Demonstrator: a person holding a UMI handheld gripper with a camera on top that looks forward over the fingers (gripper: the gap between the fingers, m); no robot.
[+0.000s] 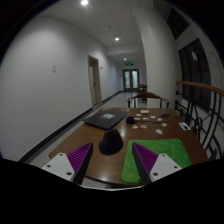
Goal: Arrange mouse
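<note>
A dark mouse (110, 143) lies on the brown wooden table (75, 135), just ahead of my fingers and between their lines. My gripper (112, 160) is open, its purple pads (76, 159) wide apart, with nothing held. A green mat (165, 158) lies on the table to the right of the mouse, partly under my right finger (152, 160).
A closed dark laptop (104, 118) lies beyond the mouse. Several small white pieces (152, 120) and a small dark object (130, 120) are scattered further back on the table. A railing (190, 105) runs along the right. A corridor with doors stretches beyond.
</note>
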